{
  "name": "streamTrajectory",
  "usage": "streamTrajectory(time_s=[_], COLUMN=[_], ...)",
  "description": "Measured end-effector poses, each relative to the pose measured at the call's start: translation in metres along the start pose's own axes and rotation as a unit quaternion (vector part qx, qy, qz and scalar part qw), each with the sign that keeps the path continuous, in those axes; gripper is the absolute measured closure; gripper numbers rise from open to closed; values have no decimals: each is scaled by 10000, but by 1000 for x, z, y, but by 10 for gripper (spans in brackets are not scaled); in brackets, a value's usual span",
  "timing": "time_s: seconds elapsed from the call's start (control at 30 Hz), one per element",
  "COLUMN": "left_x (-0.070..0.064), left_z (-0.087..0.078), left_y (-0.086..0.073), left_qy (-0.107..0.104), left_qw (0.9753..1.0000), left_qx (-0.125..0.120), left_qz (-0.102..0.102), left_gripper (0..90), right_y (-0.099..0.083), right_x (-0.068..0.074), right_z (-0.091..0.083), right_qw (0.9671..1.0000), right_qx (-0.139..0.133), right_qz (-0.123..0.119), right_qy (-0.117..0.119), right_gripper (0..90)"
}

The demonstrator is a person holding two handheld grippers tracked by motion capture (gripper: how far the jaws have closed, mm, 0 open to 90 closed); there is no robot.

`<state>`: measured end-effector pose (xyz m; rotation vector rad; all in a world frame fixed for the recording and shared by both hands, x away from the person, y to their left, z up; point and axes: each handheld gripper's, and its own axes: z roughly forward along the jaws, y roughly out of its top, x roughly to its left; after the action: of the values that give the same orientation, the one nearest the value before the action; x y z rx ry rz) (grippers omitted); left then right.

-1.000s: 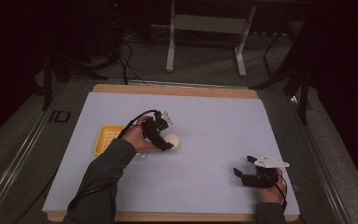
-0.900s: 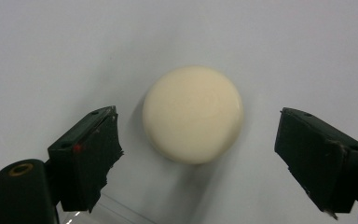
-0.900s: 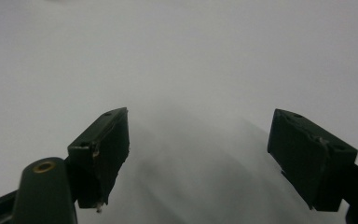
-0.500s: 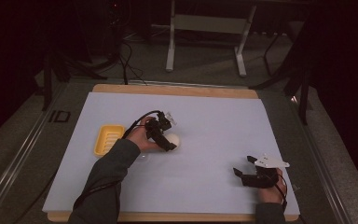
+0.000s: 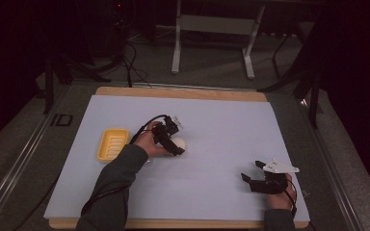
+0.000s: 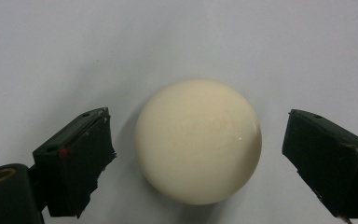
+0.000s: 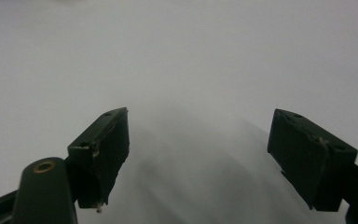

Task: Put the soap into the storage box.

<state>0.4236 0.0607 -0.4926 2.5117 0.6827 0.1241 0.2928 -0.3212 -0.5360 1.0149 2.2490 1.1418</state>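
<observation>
A cream-white round soap (image 5: 178, 143) lies on the pale sheet near the table's middle. In the left gripper view the soap (image 6: 198, 147) sits between the two black jaws with a gap on each side. My left gripper (image 5: 175, 146) is open and straddles it, pointing down at the sheet. A yellow soap dish (image 5: 112, 143) lies just left of that hand. My right gripper (image 5: 251, 179) rests near the front right of the table, open, and in its own view the right gripper (image 7: 198, 158) has bare sheet between its jaws.
The pale sheet (image 5: 221, 120) covers a wooden table (image 5: 183, 91) whose edge shows at the back. Metal stand legs (image 5: 176, 43) and cables lie on the floor beyond the table. A rail (image 5: 24, 159) runs along the left side.
The left hand and gripper have shifted slightly, settling lower around the soap. The right gripper has stayed put.
</observation>
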Motion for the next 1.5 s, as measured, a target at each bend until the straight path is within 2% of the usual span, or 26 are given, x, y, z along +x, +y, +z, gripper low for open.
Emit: streamTrajectory(time_s=[0.23,0.33,0.47,0.6,0.7,0.83,0.93,1.0,1.13,1.5], left_x=[0,1,1,2,3,3,2,2,1,-5], left_z=[8,11,17,22,26,25,24,23,22,13], left_y=[-2,-2,-1,-2,-4,-6,-7,-7,-8,-14], left_qy=[22,-10,-15,63,32,32,34,3,6,-68], left_qw=[10000,10000,10000,9998,9996,9998,9998,9999,9999,9981], left_qx=[65,45,39,172,235,163,159,124,154,561], left_qz=[-29,-30,-71,-92,-124,-124,-69,-46,-42,229], left_gripper=[94,142,145,121,127,150,164,222,228,229], right_y=[0,0,0,0,0,0,0,0,0,0], right_x=[0,0,0,0,-1,-1,-1,-1,-1,-1], right_z=[0,0,0,0,0,0,0,0,0,0], right_qw=[10000,10000,10000,10000,10000,10000,10000,10000,10000,10000], right_qx=[0,7,7,-2,-8,-1,-12,-6,-11,-15], right_qz=[2,-7,-5,6,16,19,24,21,23,20], right_qy=[1,1,1,13,17,25,25,26,23,17], right_gripper=[205,205,205,205,205,205,205,205,205,205])
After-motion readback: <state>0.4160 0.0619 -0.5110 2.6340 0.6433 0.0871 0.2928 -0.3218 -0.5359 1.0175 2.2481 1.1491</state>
